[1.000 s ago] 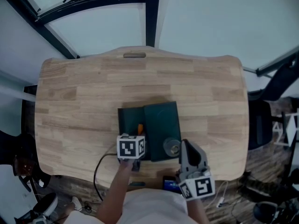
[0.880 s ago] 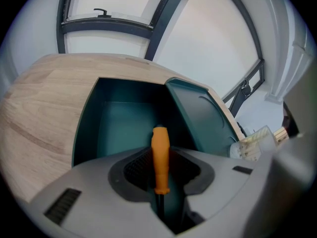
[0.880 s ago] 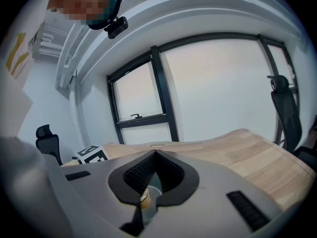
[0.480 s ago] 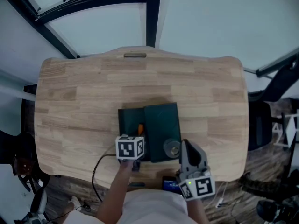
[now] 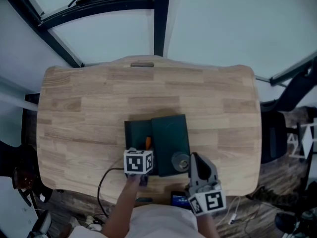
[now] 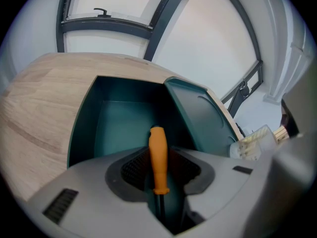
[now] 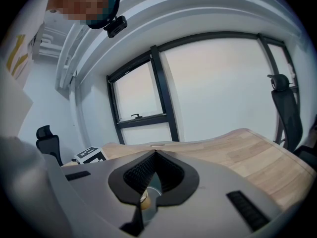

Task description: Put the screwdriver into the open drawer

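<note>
The orange-handled screwdriver (image 5: 147,143) (image 6: 158,157) sits between the jaws of my left gripper (image 6: 159,166), handle pointing away and dark shaft running back between the pads. The jaws are shut on it. It hangs over the near end of the open dark-green drawer (image 5: 134,133) (image 6: 119,118), which looks empty inside. The left gripper's marker cube (image 5: 138,161) covers the drawer's near edge. My right gripper (image 5: 193,157) (image 7: 155,153) rests at the box's near right corner, fingertips together. A small round metal thing (image 5: 181,160) (image 7: 147,192) shows just by them.
The drawer slides out leftwards from a dark-green box (image 5: 171,138) (image 6: 203,118) on a wooden table (image 5: 89,108). A black cable (image 5: 102,180) loops off the near table edge. A dark device with a blue screen (image 5: 178,198) lies near my body.
Only the head view has shifted a little. Neither gripper nor the screwdriver has moved.
</note>
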The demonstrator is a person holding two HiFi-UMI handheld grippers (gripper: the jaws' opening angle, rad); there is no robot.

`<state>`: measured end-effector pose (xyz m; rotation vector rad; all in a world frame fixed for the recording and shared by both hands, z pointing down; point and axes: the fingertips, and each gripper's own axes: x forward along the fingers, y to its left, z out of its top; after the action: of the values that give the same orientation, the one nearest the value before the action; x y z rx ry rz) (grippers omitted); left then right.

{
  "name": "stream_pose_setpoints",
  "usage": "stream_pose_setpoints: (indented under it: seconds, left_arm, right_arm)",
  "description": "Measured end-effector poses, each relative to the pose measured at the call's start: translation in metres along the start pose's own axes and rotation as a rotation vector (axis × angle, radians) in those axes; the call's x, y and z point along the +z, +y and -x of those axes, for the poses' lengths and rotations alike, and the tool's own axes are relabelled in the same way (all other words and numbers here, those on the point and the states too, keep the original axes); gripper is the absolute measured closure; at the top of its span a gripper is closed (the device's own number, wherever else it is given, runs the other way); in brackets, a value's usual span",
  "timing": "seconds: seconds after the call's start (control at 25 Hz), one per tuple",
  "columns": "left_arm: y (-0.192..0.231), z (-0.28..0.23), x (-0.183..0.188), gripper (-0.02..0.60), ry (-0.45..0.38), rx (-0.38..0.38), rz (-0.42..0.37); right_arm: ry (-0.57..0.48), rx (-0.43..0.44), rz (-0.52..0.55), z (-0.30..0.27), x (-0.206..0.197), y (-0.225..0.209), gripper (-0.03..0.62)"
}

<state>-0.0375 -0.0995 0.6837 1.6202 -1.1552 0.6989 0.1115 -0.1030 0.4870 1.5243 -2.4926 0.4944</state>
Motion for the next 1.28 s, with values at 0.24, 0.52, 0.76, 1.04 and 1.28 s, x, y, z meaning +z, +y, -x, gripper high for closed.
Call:
stream_pose_setpoints:
  seconds: [0.24, 0.52, 0.76, 1.04, 1.28]
  left_arm:
    - [-0.0008, -0.0014, 0.0002, 0.466, -0.014, 0.014, -0.003]
    - [0.0033, 0.0014, 0.0013, 0.445, -0.016, 0.032, -0.020]
    - [0.0053, -0.0004, -0.0012, 0.445, -0.027, 0.043, -0.023]
    - [0.0079, 0.0000, -0.0001, 0.433, -0.038, 0.060, -0.061]
    - [0.0075, 0.0032, 0.0029, 0.428, -0.058, 0.065, -0.063]
  right_arm:
    - [-0.001, 0.000, -0.001, 0.0011, 0.0010, 0.0003, 0.597]
    - [-0.011, 0.002, -0.004, 0.0032, 0.0029, 0.0001, 0.597]
    - [-0.010, 0.003, -0.003, 0.0042, 0.0024, 0.0014, 0.597]
    - [-0.014, 0.004, -0.003, 0.0037, 0.0051, 0.0014, 0.597]
    - [-0.017, 0.008, -0.001, 0.0048, 0.0052, 0.0038, 0.597]
